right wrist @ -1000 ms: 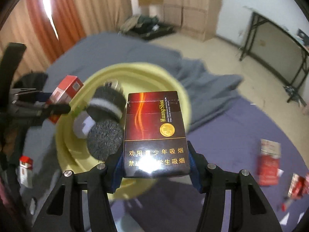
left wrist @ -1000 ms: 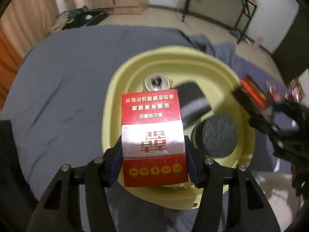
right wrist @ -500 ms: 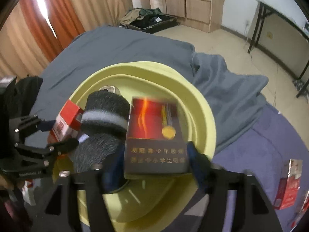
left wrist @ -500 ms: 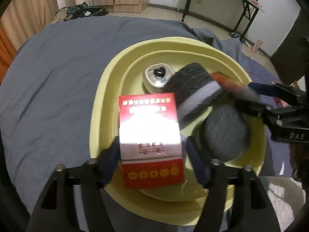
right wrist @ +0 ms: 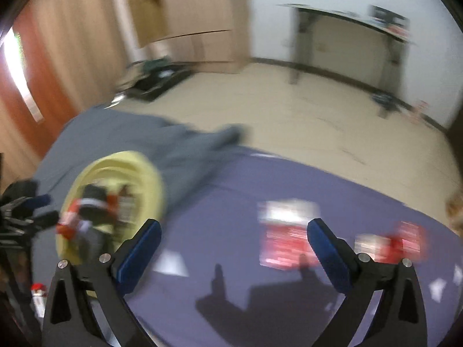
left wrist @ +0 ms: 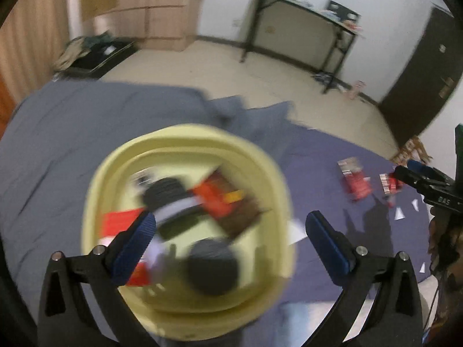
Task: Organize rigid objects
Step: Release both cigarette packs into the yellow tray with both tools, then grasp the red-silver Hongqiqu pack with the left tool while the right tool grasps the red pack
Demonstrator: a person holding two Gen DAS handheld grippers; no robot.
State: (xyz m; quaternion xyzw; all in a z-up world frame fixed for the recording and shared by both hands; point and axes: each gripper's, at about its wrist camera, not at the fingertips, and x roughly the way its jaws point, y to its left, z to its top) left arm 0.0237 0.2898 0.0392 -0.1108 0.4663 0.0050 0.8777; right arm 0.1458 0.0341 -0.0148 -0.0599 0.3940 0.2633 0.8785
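Observation:
The yellow basin [left wrist: 277, 190] [right wrist: 150, 173] lies on the bed. In it are a red box [left wrist: 121, 221], a dark red box [left wrist: 231, 199], a grey and white roll [left wrist: 173, 202] and a dark round piece [left wrist: 212, 269], all blurred. My left gripper [left wrist: 228, 231] hangs above the basin, its jaws opening with nothing between them. My right gripper [right wrist: 233, 240] is over the purple sheet to the right of the basin, jaws opening and empty. Two red and white boxes [right wrist: 286, 237] [right wrist: 387, 244] lie on the sheet ahead of it; the nearer box [left wrist: 354, 180] shows from the left too.
A grey blanket [left wrist: 72, 133] covers the left of the bed and a purple sheet [right wrist: 231, 202] the right. White paper scraps [left wrist: 399, 214] lie on the sheet. Another small red box [right wrist: 39, 292] sits at the lower left. Beyond are bare floor, a black desk [left wrist: 303, 8] and wooden cabinets.
Both grippers let go of their boxes, which now lie in the basin. Both drew back and up; the right one swung away to the right over the purple sheet.

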